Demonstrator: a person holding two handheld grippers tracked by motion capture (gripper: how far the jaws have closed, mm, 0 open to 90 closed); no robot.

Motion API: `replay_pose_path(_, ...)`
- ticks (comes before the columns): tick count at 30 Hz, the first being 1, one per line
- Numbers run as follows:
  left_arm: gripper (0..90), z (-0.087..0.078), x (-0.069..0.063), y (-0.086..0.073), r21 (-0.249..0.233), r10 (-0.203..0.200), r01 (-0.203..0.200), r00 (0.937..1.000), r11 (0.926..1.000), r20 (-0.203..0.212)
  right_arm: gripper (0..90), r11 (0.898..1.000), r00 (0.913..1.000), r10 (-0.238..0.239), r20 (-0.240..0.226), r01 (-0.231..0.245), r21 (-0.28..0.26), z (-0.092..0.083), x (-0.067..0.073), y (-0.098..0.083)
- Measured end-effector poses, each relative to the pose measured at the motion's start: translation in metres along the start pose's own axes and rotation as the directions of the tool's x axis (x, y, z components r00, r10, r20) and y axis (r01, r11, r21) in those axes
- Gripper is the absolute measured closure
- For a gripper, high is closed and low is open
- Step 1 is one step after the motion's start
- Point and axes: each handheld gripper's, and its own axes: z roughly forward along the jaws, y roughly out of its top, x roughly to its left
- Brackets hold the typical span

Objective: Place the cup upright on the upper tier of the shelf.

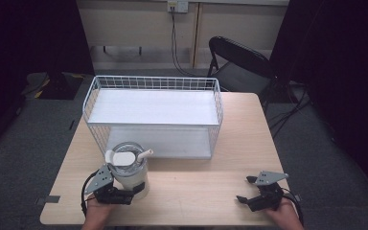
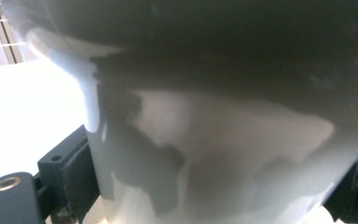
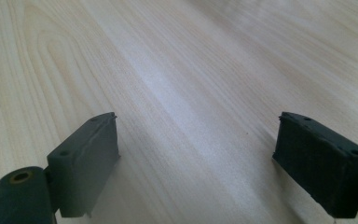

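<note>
High view is showing my left tool [image 1: 133,190] clamping the cup [image 1: 130,172] at the table's [image 1: 211,191] near left, before the rack [image 1: 153,115]; my right tool [image 1: 247,189] is resting apart, near right.

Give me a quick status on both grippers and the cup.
Left gripper shut on white cup, near table edge. Right gripper open, empty, over bare table. Wire shelf rack directly behind cup.

smooth, pale matt wooden desk [image 3: 177,70] with fine grain; white painted metal wire rack [image 1: 153,117]; glossy white plastic cup [image 2: 214,154] with clear lid; matt black jaws.
</note>
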Motion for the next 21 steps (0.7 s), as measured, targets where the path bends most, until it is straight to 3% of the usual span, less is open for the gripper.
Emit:
replay_pose_path(7,7.9,0.003,0.0014,0.0032,-0.024,0.02,-0.02,0.9997,0.9995,0.013,12.8,1.0,1.0,0.0,0.0,0.0,0.0,0.0,0.0,0.0)
replay_pose_path(11,7.6,0.0063,0.0026,0.0065,-0.047,0.021,-0.019,0.9995,0.9987,0.026,12.8,1.0,1.0,0.0,0.0,0.0,0.0,0.0,-0.0001,0.0)
replay_pose_path(13,7.3,0.0079,0.0031,0.006,-0.063,0.003,-0.001,0.9994,0.998,0.033,12.8,1.0,1.0,0.0,0.0,0.0,0.0,0.0,-0.0001,0.0)
replay_pose_path(21,8.9,0.0057,0.0024,0.0066,-0.06,0.025,-0.022,0.9987,0.998,0.045,12.8,1.0,1.0,0.001,0.0,-0.001,0.0,0.0,-0.0001,0.0)
